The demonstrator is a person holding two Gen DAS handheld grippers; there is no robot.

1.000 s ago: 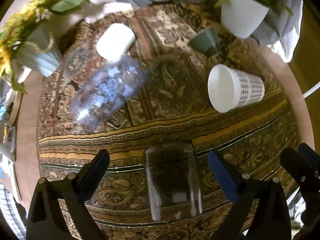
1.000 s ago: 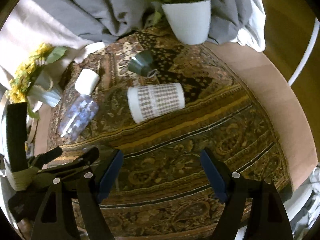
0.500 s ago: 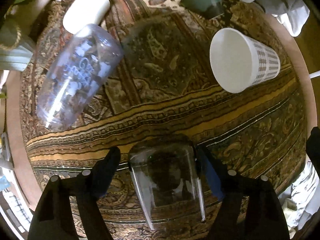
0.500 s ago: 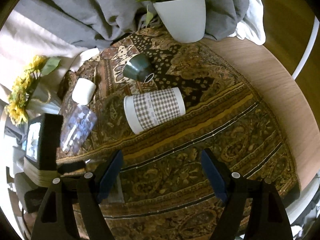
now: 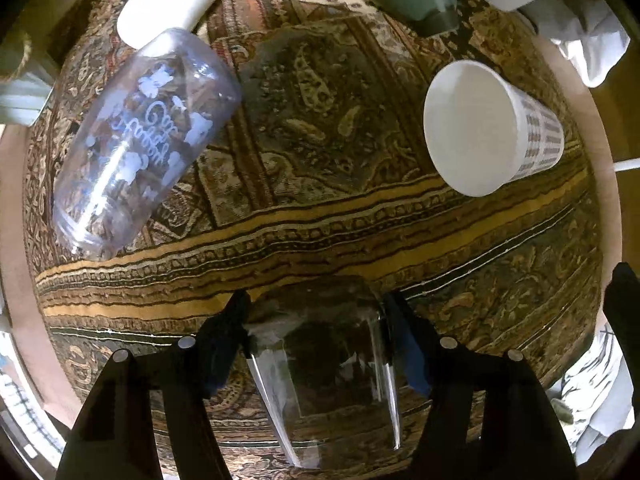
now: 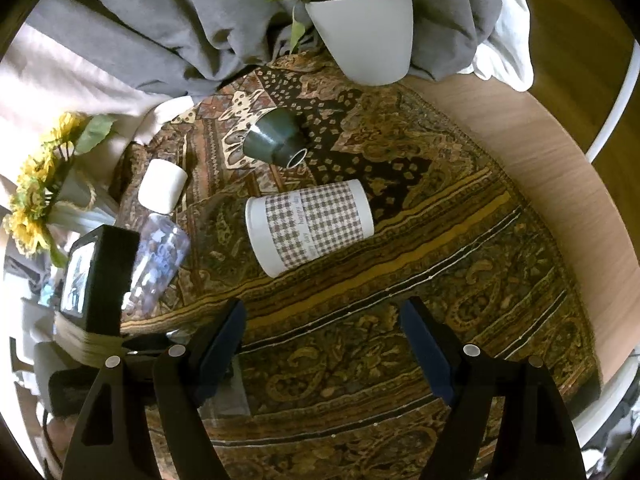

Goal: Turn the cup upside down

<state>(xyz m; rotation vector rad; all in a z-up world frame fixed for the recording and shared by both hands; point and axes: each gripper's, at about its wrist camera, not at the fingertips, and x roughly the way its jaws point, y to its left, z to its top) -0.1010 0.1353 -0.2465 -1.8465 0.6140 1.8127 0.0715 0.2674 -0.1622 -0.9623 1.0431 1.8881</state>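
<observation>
So that it can be turned over, the clear glass tumbler [image 5: 326,376], near the white checked paper cup [image 5: 490,130], sits clamped between the left hand-held gripper [image 5: 320,344] fingers, while the right hand-held gripper [image 6: 324,344] gapes wide with nothing in it.

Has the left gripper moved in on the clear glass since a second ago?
Yes. The left gripper has closed in around the clear glass, advancing over the patterned cloth.

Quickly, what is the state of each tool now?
Left tool: closed on the clear glass.
Right tool: open, holding nothing.
</observation>
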